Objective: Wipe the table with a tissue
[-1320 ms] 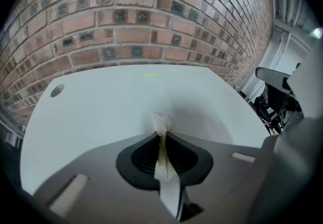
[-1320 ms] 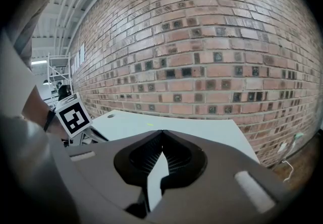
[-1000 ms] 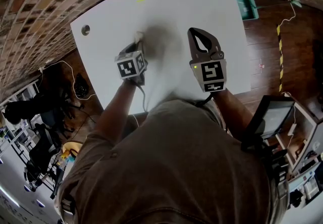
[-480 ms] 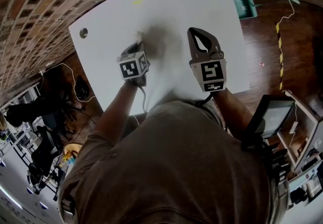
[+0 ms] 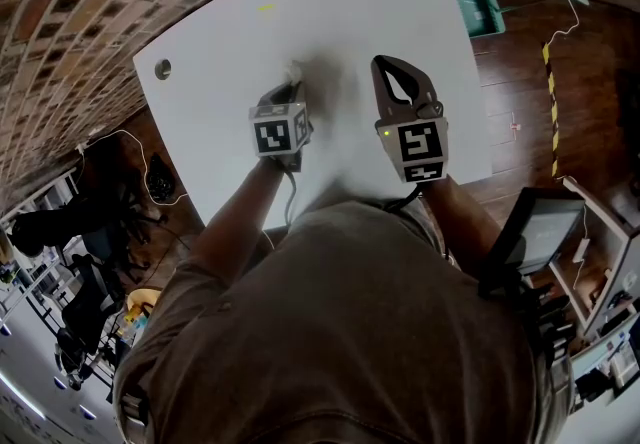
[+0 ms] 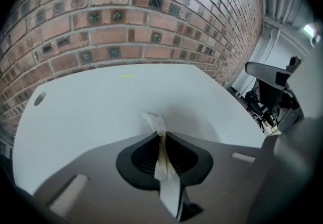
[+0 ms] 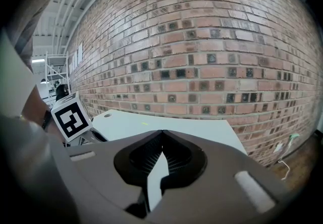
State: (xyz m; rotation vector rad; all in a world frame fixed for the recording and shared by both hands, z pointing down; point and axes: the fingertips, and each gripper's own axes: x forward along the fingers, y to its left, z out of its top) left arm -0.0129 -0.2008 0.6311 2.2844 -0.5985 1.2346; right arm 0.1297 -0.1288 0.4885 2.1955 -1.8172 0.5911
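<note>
A white table (image 5: 340,2) fills the head view's upper middle. My left gripper (image 5: 292,82) is shut on a white tissue (image 5: 294,70), whose crumpled end pokes out past the tips and rests on the tabletop. In the left gripper view the tissue (image 6: 157,126) runs as a strip between the closed jaws of my left gripper (image 6: 160,134). To the right my right gripper (image 5: 392,62) hovers over the table, shut and holding nothing. In the right gripper view my right gripper (image 7: 162,132) has its jaws meeting at the tip, above the table (image 7: 192,129).
A round cable hole (image 5: 162,68) sits near the table's far-left corner, and a small yellow mark (image 5: 264,7) lies near the far edge. A brick wall (image 6: 126,16) runs behind the table. A green bin (image 5: 478,14) stands on the wooden floor to the right.
My left gripper has slid to the right across the table with the tissue, closer to the right gripper. The right gripper has stayed put.
</note>
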